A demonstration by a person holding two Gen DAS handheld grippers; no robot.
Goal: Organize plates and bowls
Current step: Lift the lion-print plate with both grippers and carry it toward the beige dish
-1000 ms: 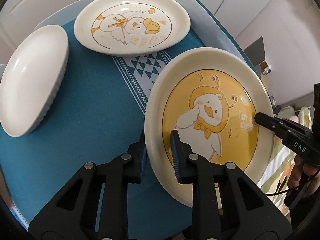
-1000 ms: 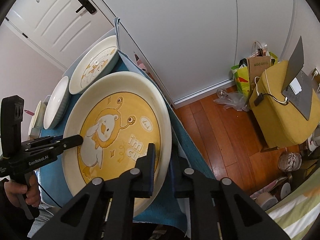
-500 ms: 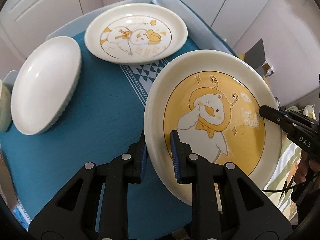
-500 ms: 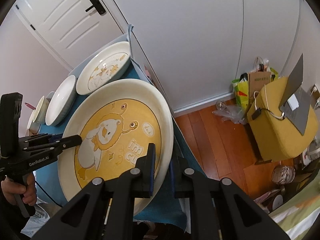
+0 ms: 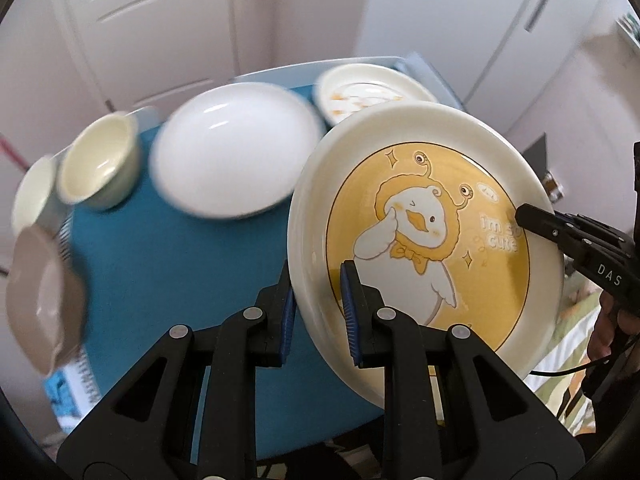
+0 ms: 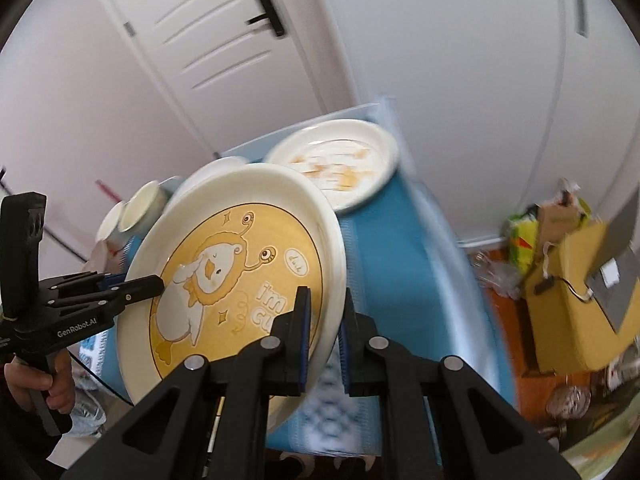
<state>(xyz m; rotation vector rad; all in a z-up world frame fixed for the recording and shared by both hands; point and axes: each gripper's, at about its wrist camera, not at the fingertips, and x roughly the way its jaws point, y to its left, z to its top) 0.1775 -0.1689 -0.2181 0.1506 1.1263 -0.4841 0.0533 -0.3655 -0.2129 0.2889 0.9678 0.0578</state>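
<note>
A large yellow duck plate [image 5: 432, 240] is held tilted above the blue table by both grippers. My left gripper [image 5: 318, 308] is shut on its left rim, and my right gripper [image 6: 324, 328] is shut on its right rim [image 6: 330, 280]. The right gripper also shows at the plate's far edge in the left wrist view [image 5: 536, 216]. On the table lie a plain white plate [image 5: 232, 148], a cream duck plate [image 5: 368, 92], a cream bowl [image 5: 100, 160], a white bowl [image 5: 32, 192] and a brown bowl [image 5: 44, 296].
The table has a blue cloth [image 5: 168, 264] and stands against white doors [image 6: 208, 40]. A yellow stool [image 6: 572, 292] and bags [image 6: 524, 240] stand on the wooden floor to the right. A striped cloth [image 5: 568, 364] lies below the plate.
Both grippers have lifted the yellow plate higher and pulled back. More of the table has come into view, with the bowls at the left.
</note>
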